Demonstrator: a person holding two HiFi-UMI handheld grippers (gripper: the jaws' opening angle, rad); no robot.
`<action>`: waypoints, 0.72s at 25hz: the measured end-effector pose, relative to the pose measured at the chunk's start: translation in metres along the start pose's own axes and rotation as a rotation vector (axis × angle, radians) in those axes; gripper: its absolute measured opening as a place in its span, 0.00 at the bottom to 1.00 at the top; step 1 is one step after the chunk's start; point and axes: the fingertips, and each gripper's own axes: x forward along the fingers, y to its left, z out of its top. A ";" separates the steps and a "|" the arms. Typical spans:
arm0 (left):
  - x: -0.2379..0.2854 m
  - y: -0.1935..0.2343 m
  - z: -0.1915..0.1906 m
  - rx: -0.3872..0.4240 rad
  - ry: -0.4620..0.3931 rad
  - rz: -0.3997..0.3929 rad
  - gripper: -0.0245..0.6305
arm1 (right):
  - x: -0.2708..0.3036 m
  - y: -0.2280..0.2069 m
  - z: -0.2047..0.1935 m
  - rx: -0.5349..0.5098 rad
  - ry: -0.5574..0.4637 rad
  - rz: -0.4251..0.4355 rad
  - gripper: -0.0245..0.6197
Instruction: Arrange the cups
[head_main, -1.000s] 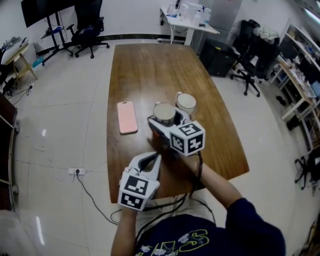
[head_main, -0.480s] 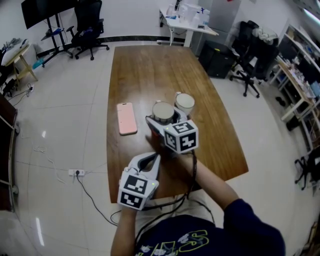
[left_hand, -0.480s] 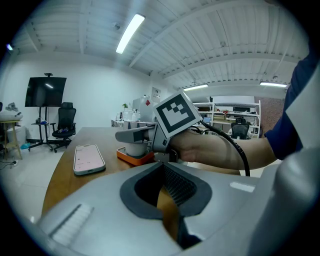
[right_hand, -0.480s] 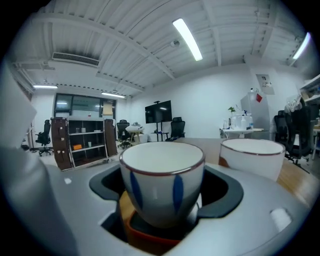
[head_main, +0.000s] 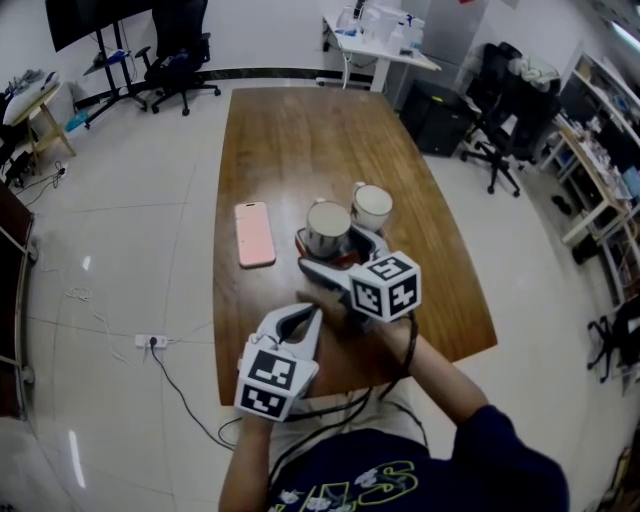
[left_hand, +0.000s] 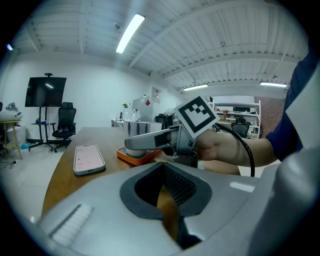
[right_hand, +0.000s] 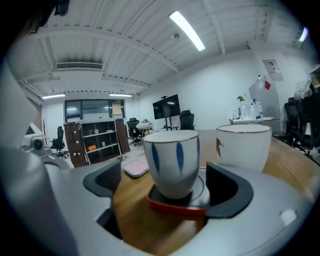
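A white cup with blue stripes stands upright on an orange coaster on the wooden table. A second white cup with a red mark stands just to its right. My right gripper is open, and its jaws have just been opening. The coaster and cup sit between them, with the pads off the cup. My left gripper rests shut and empty near the table's front edge, behind the right one.
A pink phone lies flat left of the cups. The table's far half is bare wood. Office chairs and desks stand around the table, and a cable runs over the floor at the left.
The right gripper's jaws have spread wider around the coaster and the hand has shifted slightly back and to the right. The cup and coaster stay put. The left gripper has not moved.
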 end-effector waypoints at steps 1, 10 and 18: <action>0.000 0.000 0.001 -0.001 0.000 0.001 0.04 | -0.007 0.002 -0.003 -0.004 0.002 0.013 0.82; -0.002 0.004 0.006 -0.023 -0.005 0.019 0.04 | -0.111 -0.042 -0.030 0.093 -0.072 -0.108 0.26; 0.008 0.006 0.009 0.002 0.000 0.005 0.04 | -0.144 -0.033 -0.040 -0.072 -0.079 0.113 0.05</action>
